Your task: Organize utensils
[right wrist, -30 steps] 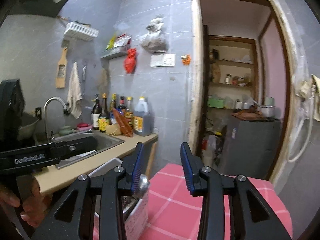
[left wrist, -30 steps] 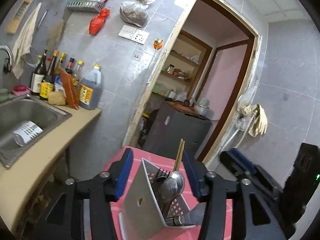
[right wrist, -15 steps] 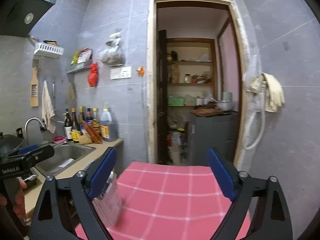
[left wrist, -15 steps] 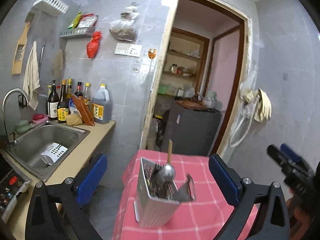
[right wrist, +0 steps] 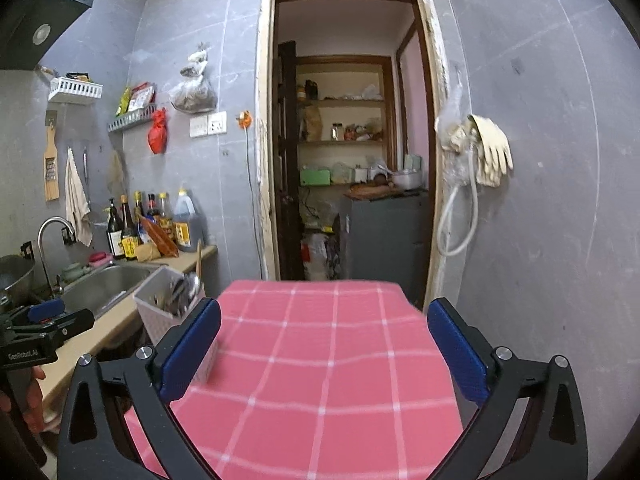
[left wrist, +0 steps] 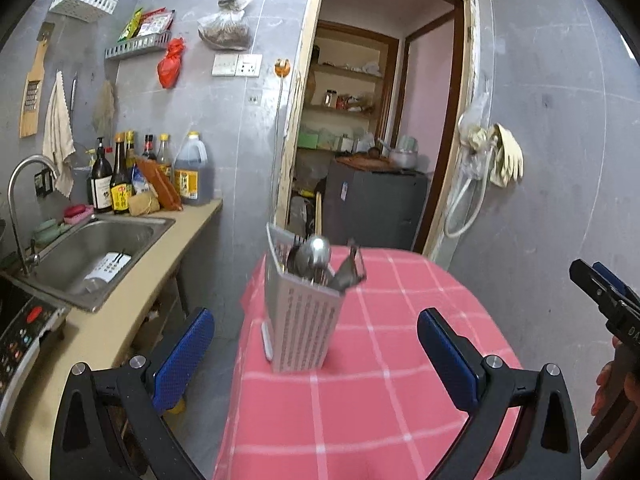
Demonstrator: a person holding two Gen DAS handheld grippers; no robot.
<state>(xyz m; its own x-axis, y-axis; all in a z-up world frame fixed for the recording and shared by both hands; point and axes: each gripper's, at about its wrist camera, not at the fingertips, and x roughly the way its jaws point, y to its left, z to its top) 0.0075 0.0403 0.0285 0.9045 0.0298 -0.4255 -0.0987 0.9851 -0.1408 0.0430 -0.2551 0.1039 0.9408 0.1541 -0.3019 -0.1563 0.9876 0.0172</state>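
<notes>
A grey perforated utensil holder (left wrist: 304,312) stands upright on the pink checked tablecloth (left wrist: 360,400), near its left edge. It holds a metal spoon (left wrist: 316,254) and other metal utensils. My left gripper (left wrist: 316,356) is wide open and empty, back from the holder. In the right wrist view the holder (right wrist: 168,312) shows at the left with a wooden chopstick (right wrist: 199,258) sticking up. My right gripper (right wrist: 324,356) is wide open and empty above the cloth (right wrist: 320,360). The left gripper also shows in the right wrist view (right wrist: 52,320).
A beige counter (left wrist: 132,304) with a steel sink (left wrist: 92,252), tap and several sauce bottles (left wrist: 120,176) runs along the left. A white rack (left wrist: 108,266) lies in the sink. A doorway (left wrist: 372,140) and dark cabinet (left wrist: 372,204) lie behind the table.
Both grippers have opened wide and drawn back from the utensil holder, which now stands free on the cloth. The right gripper shifted to the right, over the cloth.
</notes>
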